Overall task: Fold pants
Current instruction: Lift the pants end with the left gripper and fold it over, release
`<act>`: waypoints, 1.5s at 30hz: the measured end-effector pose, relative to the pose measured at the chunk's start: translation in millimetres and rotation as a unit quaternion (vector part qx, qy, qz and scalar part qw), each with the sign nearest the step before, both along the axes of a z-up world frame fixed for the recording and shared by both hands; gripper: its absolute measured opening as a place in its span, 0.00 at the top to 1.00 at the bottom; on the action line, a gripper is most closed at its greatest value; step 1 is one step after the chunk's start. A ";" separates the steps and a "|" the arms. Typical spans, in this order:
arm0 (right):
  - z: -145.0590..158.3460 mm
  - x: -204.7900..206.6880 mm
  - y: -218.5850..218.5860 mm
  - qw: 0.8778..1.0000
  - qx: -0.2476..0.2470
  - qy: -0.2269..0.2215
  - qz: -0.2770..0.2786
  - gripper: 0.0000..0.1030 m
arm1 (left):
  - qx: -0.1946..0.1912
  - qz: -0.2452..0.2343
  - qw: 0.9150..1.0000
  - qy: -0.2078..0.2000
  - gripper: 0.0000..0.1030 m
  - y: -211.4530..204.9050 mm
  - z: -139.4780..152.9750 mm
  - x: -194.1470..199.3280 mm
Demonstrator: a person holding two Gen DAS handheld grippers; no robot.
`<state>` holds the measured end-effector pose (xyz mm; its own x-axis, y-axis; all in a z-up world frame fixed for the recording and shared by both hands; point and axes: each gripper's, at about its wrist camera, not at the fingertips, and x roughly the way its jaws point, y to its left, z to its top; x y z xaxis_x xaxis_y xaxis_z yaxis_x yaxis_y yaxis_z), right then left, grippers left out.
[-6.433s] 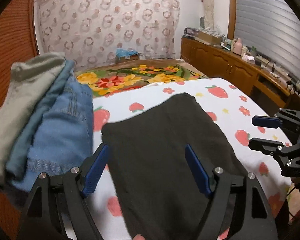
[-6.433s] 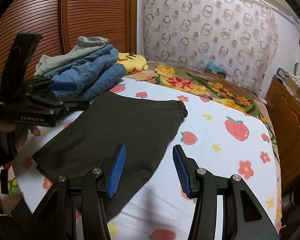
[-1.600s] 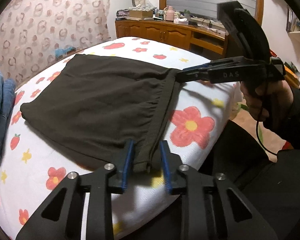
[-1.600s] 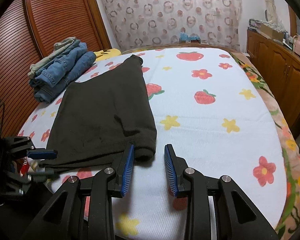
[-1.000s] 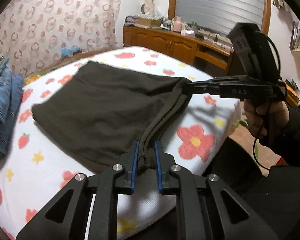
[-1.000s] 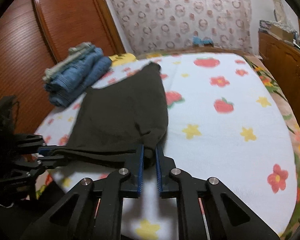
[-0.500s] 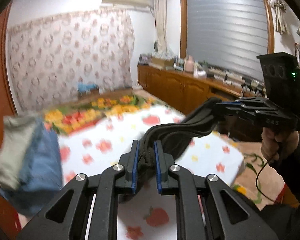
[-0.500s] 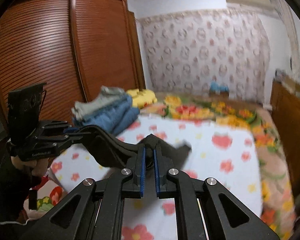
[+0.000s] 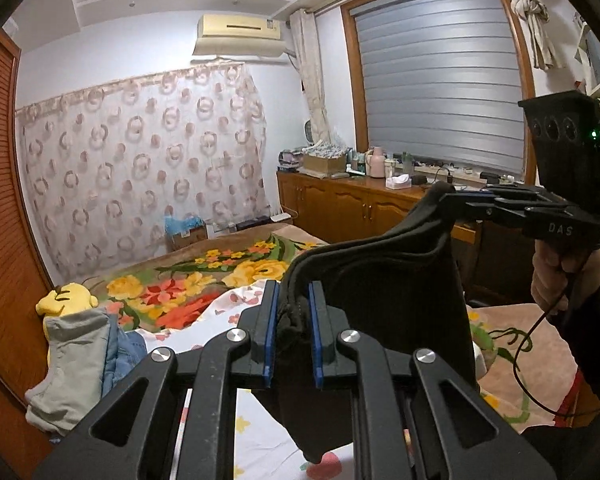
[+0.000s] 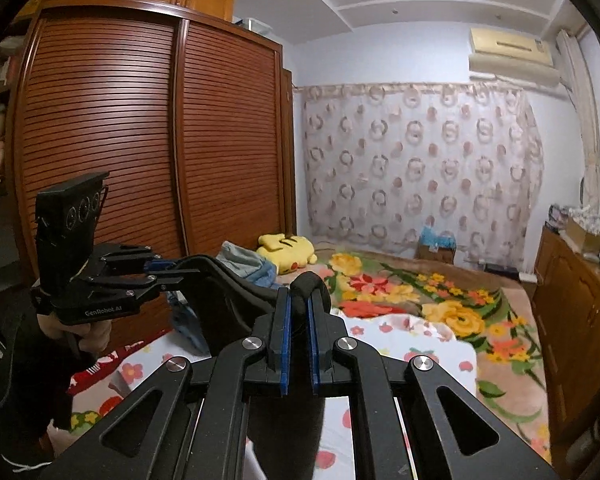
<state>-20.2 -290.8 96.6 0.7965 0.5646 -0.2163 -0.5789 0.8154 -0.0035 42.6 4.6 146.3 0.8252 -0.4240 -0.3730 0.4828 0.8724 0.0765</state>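
**Pants held up between both grippers**

My left gripper (image 9: pixel 293 334) is clamped tight on a bunched edge of the black pants (image 9: pixel 388 292), with the blue pads (image 9: pixel 269 332) pressing the cloth from both sides. My right gripper (image 10: pixel 298 332) is closed the same way on another bunched edge of the pants (image 10: pixel 228 292), a roll of cloth poking up between its pads.

The pants are in the air above the bed (image 9: pixel 260 432), stretched in a sagging band from one gripper to the other, the rest hanging down in front of my left gripper. I cannot tell whether the lowest part touches the bed.

In the left wrist view my right gripper (image 9: pixel 458 198) shows at the right, gripping the far top corner. In the right wrist view my left gripper (image 10: pixel 168 270) shows at the left, doing likewise.

A stack of folded clothes (image 9: pixel 84 356) lies on the bed near the wardrobe (image 10: pixel 140 140), with a yellow plush toy (image 10: pixel 286 252) just beyond it.
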 end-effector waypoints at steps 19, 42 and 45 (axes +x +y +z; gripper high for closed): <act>-3.3 17.3 20.6 0.999 -0.016 0.041 0.000 0.93 | 0.019 0.009 1.000 0.019 0.85 5.2 -25.2 -1.3; -44.5 52.6 19.2 0.978 -0.043 0.203 -0.017 0.93 | 0.020 -0.026 0.982 0.186 0.85 -21.5 -154.0 -0.1; -43.6 63.8 21.3 0.976 -0.045 0.214 -0.022 0.93 | 0.020 -0.020 0.980 0.199 0.85 -19.6 -164.0 8.3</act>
